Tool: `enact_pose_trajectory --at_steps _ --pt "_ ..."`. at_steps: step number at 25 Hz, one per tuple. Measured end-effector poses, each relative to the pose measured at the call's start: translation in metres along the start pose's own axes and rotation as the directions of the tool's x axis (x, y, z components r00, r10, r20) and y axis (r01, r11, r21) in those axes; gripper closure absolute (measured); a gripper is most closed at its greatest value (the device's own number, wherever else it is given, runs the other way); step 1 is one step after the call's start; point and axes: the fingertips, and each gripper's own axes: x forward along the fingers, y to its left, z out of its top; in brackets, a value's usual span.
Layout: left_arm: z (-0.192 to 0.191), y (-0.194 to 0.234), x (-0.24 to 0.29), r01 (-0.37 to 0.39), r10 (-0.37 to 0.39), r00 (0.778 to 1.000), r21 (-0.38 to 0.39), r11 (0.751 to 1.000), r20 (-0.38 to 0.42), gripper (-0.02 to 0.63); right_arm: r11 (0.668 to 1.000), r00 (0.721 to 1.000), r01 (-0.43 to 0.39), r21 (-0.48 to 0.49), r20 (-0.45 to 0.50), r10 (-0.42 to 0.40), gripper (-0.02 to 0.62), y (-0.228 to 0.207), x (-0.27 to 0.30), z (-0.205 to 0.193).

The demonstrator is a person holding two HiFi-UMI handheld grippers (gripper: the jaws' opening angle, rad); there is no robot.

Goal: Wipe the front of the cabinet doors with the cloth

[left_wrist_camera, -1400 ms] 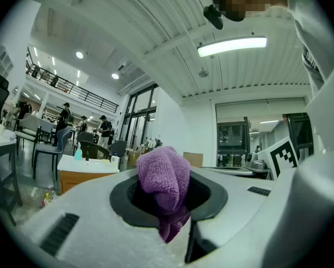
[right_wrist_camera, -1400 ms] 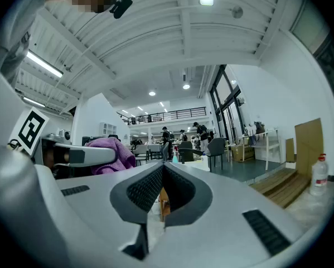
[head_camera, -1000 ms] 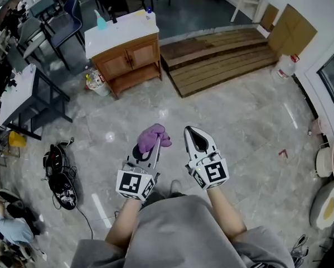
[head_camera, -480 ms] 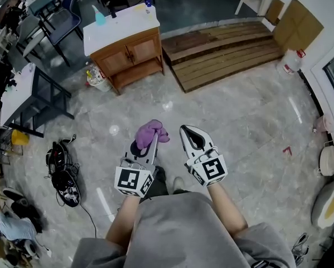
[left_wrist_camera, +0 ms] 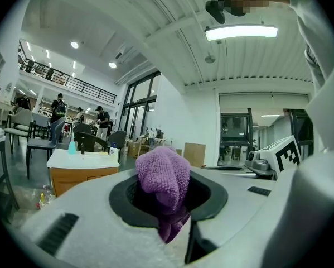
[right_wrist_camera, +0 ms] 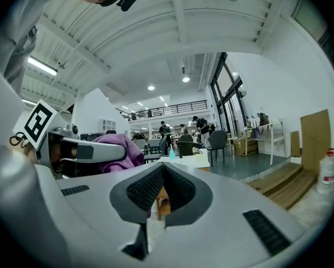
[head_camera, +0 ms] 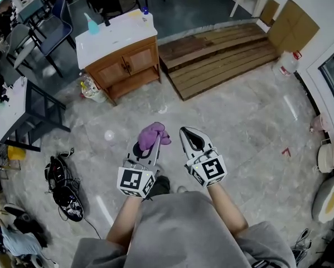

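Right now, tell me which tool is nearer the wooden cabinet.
Left. The cabinet stands ahead and leftward, far from both; the left tool, holding the purple cloth, is on that side, the right tool beside it, farther off.

The grey marble-tiled floor (head_camera: 239, 127) carries a wooden cabinet (head_camera: 125, 60), a slatted wooden platform (head_camera: 222, 52), a white jug (head_camera: 284, 65) and black shoes (head_camera: 63, 186).

Bright ceiling light (fisheye-warped edges)

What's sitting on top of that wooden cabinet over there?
A teal bottle and a small blue-capped bottle stand on its white top. Shut doors hide the inside.
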Motion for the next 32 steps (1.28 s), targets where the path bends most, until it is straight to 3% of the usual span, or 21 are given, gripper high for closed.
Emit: enact_pose_trajectory --at_steps 15,23,32 --pt "0.004 0.112 0.031 0.062 -0.063 0.998 -0.052 0.997 -0.018 0.511 0.997 0.997 0.070 -0.020 -0.036 -0.071 0.586 0.008 0.109 0.004" --pt "-0.008 0.130 0.055 0.081 -0.085 0.996 -0.084 0.993 -0.040 0.511 0.995 0.994 0.091 -0.029 -0.059 -0.093 0.586 -0.008 0.131 0.000" --pt "-0.014 0.144 0.119 0.066 -0.072 0.995 -0.092 0.994 -0.064 0.511 0.997 0.994 0.076 -0.005 -0.084 -0.076 0.586 -0.063 0.167 -0.009"
